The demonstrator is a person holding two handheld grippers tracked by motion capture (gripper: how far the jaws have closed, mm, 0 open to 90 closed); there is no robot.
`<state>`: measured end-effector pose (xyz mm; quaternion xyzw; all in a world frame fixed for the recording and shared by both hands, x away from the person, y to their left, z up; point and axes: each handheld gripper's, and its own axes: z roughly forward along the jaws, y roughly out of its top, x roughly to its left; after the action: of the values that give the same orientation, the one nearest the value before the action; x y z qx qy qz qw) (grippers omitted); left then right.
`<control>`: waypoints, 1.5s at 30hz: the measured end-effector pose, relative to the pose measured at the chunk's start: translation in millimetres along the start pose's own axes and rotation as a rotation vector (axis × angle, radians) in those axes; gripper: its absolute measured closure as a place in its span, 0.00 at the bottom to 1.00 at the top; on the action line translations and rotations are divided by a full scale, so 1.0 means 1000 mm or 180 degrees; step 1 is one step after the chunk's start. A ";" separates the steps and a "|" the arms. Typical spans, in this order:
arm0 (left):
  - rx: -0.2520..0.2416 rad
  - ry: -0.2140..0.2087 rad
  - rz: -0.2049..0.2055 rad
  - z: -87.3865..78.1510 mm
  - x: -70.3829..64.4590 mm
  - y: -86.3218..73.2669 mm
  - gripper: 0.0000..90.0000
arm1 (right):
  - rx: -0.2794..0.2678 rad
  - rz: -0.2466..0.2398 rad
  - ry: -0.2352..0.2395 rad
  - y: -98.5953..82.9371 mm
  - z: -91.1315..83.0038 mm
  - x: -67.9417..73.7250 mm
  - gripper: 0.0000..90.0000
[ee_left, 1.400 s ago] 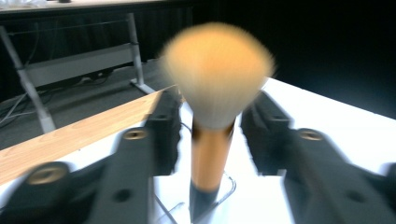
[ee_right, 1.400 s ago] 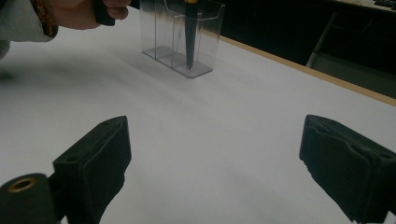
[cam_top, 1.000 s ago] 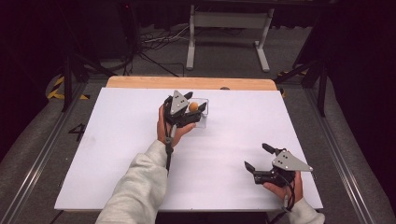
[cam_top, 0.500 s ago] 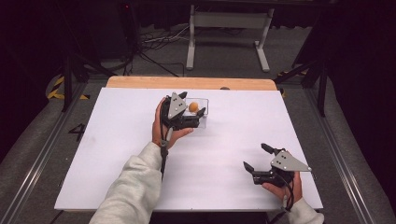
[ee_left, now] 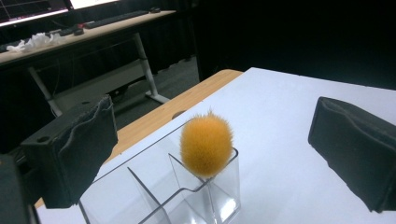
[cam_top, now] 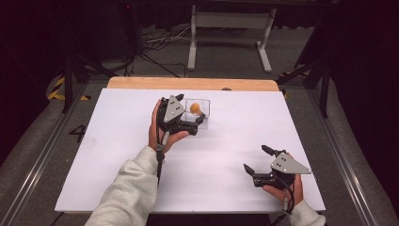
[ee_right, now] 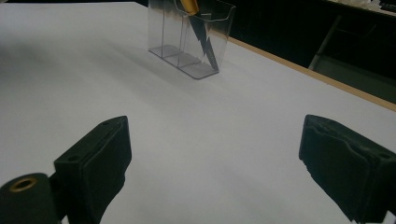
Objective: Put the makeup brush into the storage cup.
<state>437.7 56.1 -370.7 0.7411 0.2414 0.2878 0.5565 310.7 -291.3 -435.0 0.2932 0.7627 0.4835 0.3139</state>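
Hand-held gripper (ee_left: 205,158) near fuzzy orange ball (ee_left: 206,144)

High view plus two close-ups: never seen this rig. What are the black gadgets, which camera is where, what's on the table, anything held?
No robot here: a person holds a hand-operated tool with a two-jaw claw in each hand. The high view looks down from above the person's side of the white table. The left claw sits at a clear divided box; the right claw rests apart, near the table's front edge. The other two pictures come from cameras riding on each tool, looking along its black jaws. In the left gripper view, a fuzzy orange ball sits on top of one box compartment. Both claws are open and hold nothing.
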 end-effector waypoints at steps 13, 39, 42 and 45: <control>0.0008 -0.0053 0.0048 -0.013 0.001 -0.004 0.01 | 0.0015 -0.0013 -0.0002 -0.001 0.000 0.000 0.11; 0.0050 0.0001 0.0117 -0.042 0.010 -0.016 0.01 | 0.0014 -0.0016 -0.0006 -0.001 -0.001 0.000 0.11; 0.0055 0.0011 0.0109 -0.045 0.011 -0.019 0.01 | 0.0012 -0.0017 -0.0003 -0.001 -0.001 0.001 0.11; 0.0047 0.0018 0.0096 -0.049 0.013 -0.022 0.02 | 0.0005 -0.0026 -0.0008 0.000 -0.001 0.001 0.11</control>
<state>412.2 104.0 -379.3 0.7479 0.2339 0.2965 0.5459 309.6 -291.3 -435.3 0.2909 0.7639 0.4812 0.3167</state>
